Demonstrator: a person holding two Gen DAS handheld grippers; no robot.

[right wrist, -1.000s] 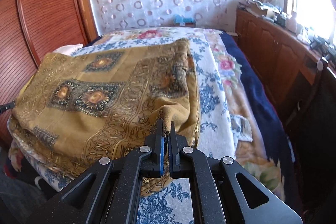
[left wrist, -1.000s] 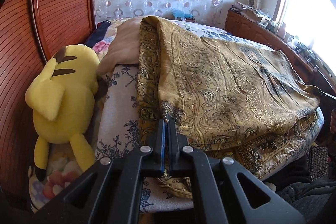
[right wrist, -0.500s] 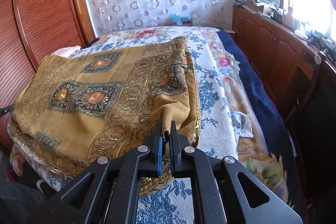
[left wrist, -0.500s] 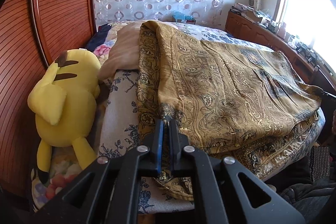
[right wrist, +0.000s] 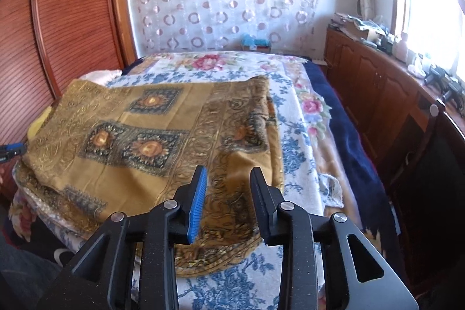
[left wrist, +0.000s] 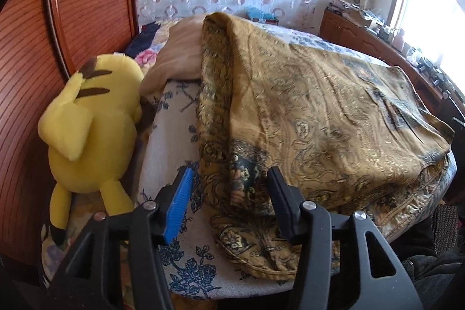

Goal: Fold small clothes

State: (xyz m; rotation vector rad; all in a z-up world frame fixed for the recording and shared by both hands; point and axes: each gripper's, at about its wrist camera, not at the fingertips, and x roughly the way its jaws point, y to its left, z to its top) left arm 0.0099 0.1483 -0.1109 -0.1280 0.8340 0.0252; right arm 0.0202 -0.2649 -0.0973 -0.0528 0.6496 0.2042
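Note:
A gold patterned cloth lies folded over on the bed, spread flat with dark floral squares in the right wrist view. My left gripper hovers over the cloth's near left corner, its jaws opening, and the cloth lies loose below them, not pinched. My right gripper sits over the near right corner, jaws also opening, with the fabric slack beneath and clear of the pads. The tip of the left gripper peeks in at the far left edge of the right wrist view.
A yellow plush toy lies left of the cloth against the wooden headboard. A beige pillow lies behind it. The bed carries a blue-flowered sheet. A wooden cabinet with clutter runs along the right, under a window.
Both grippers went from shut on the cloth's corners to open, and the corners dropped onto the bed. The right gripper rose slightly.

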